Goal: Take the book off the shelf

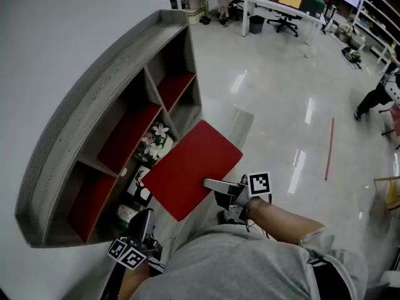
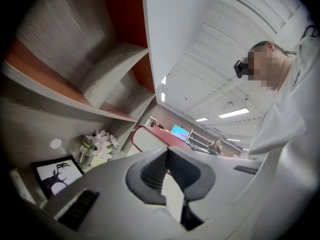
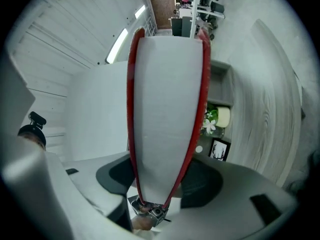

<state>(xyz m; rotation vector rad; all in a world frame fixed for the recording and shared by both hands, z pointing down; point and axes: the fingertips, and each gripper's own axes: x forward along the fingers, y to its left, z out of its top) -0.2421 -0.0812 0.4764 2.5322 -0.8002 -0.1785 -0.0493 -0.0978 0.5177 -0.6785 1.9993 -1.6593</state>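
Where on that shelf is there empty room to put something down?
The three red-backed compartments under the shelf's top board look bare. Crowded: the row below them, with flowers and deer picture.

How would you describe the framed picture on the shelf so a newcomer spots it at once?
Find the grey shelf unit with red back panels, standing against the white wall. In its lower row, beside the jar of white flowers, stands the framed picture. It alone is flat and black-and-white: a black antlered deer head on white.
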